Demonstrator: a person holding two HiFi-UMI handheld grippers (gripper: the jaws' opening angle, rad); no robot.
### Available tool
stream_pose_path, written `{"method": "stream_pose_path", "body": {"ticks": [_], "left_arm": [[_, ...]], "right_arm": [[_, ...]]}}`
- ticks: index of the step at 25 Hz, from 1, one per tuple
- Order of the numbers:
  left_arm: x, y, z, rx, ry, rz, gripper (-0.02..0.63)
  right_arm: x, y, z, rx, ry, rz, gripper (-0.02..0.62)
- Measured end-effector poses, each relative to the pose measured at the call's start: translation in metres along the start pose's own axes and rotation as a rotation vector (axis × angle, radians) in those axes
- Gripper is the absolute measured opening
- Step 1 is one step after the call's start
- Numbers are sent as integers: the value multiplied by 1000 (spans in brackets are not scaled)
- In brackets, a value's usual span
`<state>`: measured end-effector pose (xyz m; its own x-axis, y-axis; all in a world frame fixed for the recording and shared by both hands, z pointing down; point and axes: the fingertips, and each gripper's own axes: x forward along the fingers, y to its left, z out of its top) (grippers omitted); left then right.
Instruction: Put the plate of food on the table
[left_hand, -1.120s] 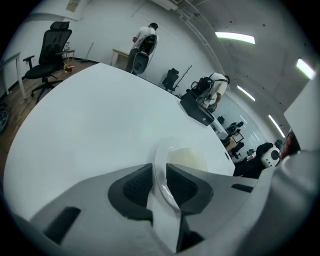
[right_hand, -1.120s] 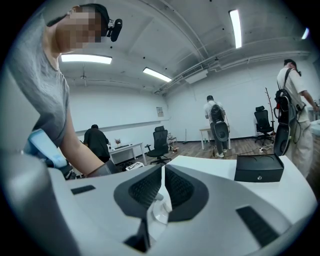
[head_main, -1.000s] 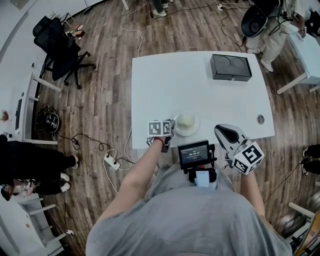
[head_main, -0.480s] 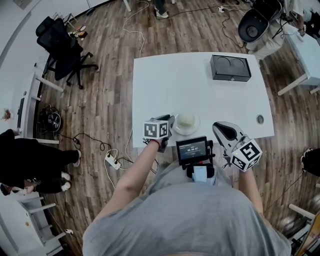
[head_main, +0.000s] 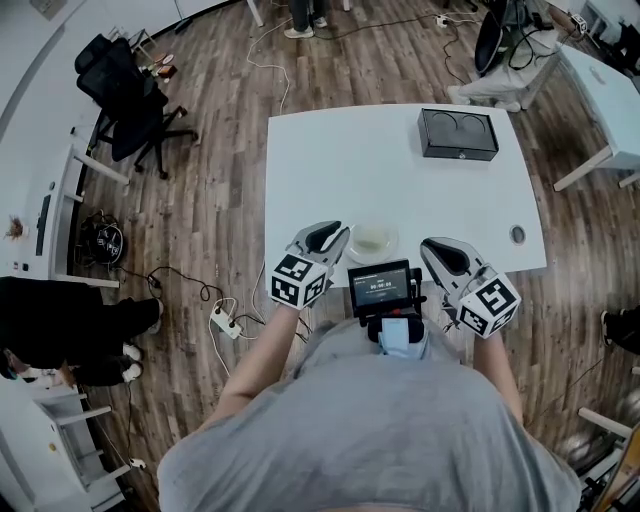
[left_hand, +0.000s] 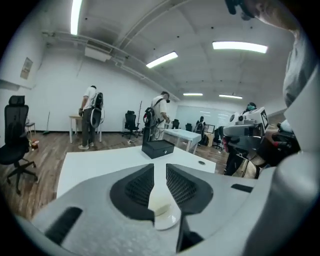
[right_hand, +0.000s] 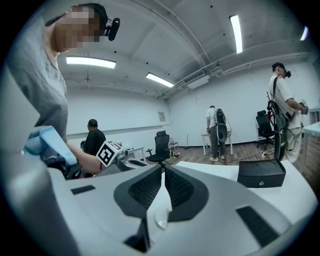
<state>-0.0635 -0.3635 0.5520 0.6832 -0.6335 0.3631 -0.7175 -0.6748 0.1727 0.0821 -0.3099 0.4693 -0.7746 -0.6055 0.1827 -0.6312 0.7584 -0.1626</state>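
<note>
Resting on the white table (head_main: 330, 160) near its front edge, the plate (head_main: 373, 240) carries a pale mound of food (left_hand: 160, 204) and is held by neither gripper.

Left gripper (head_main: 335, 232): it sits just left of the plate, tips level with the rim, and the head view shows no contact. In its own view the jaws stand a narrow slit apart, wider toward the base. Nothing is clamped. The plate shows through that slit, lying on the table beyond and below the fingers (left_hand: 137, 187), clear of both pads.

Right gripper (head_main: 432, 245): it is over the table edge to the plate's right, apart from it. In its own view the jaw tips meet at the top, with nothing gripped. A sliver of the plate rim shows low in the gap behind the tips, on the table past the fingers (right_hand: 182, 192).

The plate therefore lies between the two grippers, nearer the left one.

Other items noted: a black box (head_main: 458, 133) stands at the table's far right, well away from the plate. A small screen (head_main: 380, 285) is mounted at the person's chest between the grippers.
</note>
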Motion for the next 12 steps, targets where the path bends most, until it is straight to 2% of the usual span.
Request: {"method": "stream_pose_path", "body": {"ticks": [4, 7, 12], "left_arm": [[-14, -20, 21, 103, -91, -28, 71], [-24, -29, 31, 165, -123, -23, 71], [-38, -39, 42, 209, -150, -18, 50]], "right_arm": [[-2, 3, 0, -3, -14, 3, 34], [-3, 6, 3, -8, -21, 2, 34], [-4, 8, 10, -10, -36, -7, 34]]}}
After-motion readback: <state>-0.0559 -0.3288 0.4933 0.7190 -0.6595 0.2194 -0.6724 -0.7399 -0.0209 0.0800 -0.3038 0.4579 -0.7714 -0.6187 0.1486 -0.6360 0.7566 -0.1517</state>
